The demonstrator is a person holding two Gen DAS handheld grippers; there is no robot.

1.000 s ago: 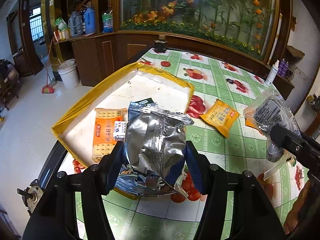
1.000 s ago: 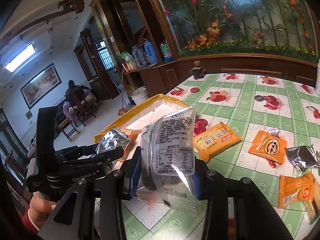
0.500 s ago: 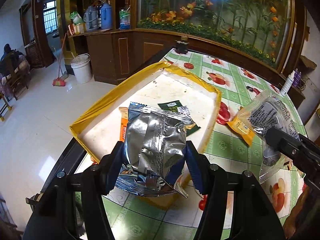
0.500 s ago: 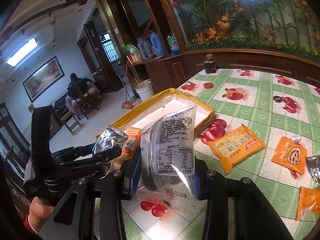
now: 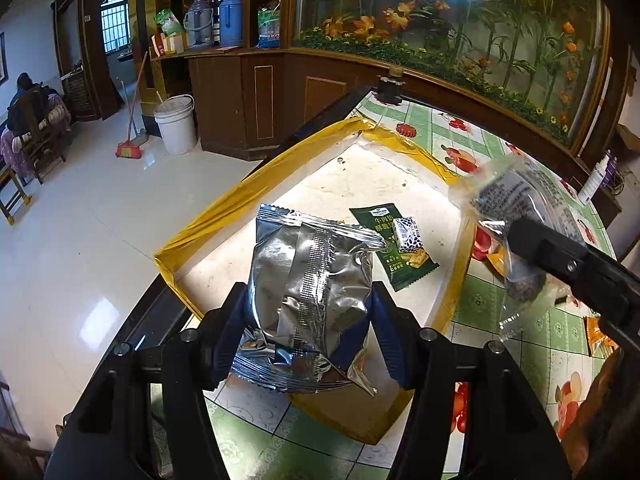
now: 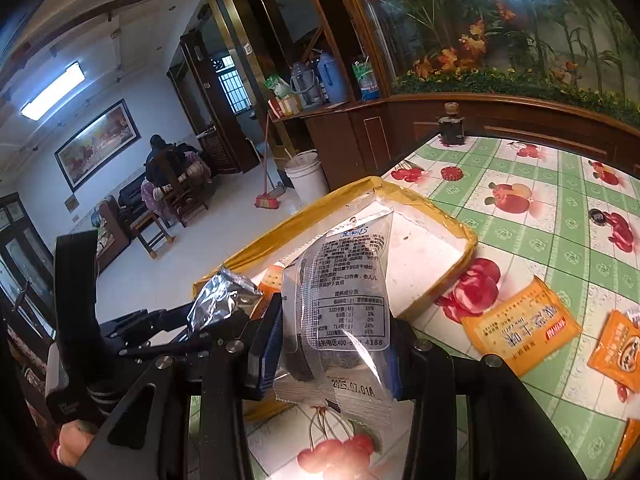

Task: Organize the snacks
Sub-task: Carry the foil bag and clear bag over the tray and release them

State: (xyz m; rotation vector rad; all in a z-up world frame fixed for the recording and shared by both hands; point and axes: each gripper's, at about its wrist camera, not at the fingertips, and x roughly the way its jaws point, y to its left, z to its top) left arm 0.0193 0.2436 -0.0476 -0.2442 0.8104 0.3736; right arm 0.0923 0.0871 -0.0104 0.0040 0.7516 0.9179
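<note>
Hiding tray point(image 5: 208, 216) floor: silver packet point(image 5: 308, 292)

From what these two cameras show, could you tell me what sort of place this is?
Most likely a family home's living and dining room: a table under a fruit-print tablecloth, a broom and white bucket on the tiled floor, thermos flasks on a wooden cabinet, and a framed painting above a seated person.

Right gripper point(image 6: 334, 344), jaws closed on a clear plastic snack packet with a printed nutrition label point(image 6: 342, 308), held above the near corner of a shallow yellow-rimmed white tray point(image 6: 466, 240). At left, the left gripper point(image 6: 216, 320) grips a crinkled silver foil packet point(image 6: 222, 300). Orange snack sachets point(image 6: 520, 326) lie on the green-checked fruit-print tablecloth point(image 6: 560, 216).
</note>
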